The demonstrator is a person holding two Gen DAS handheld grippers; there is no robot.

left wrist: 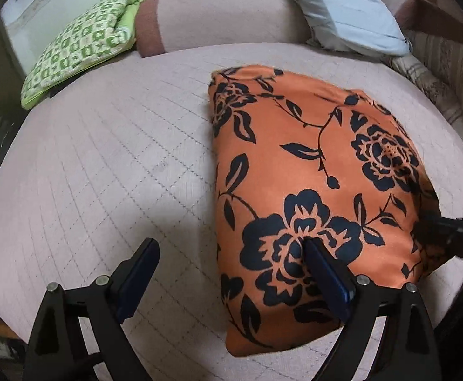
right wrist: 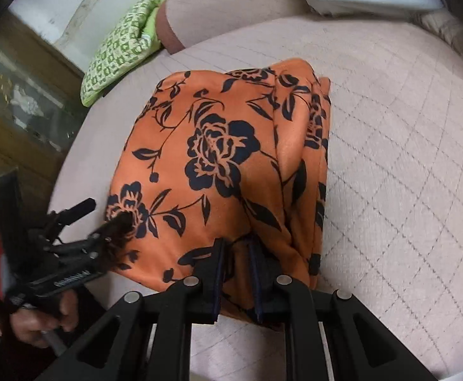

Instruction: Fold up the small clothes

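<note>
While the right claw (right wrist: pixel 236 254) pinches the folded orange cloth (right wrist: pixel 218 158) on the bed (right wrist: pixel 406 158), the left claw (left wrist: pixel 228 254) stands spread over its edge.

The right claw (right wrist: pixel 236 260) pinches a bunched fold at the near edge of the orange floral garment (right wrist: pixel 225 158), which lies on the pink quilted cushion (right wrist: pixel 406 165). The left claw (right wrist: pixel 104 219) touches the garment's left edge, one finger on the fabric.
</note>
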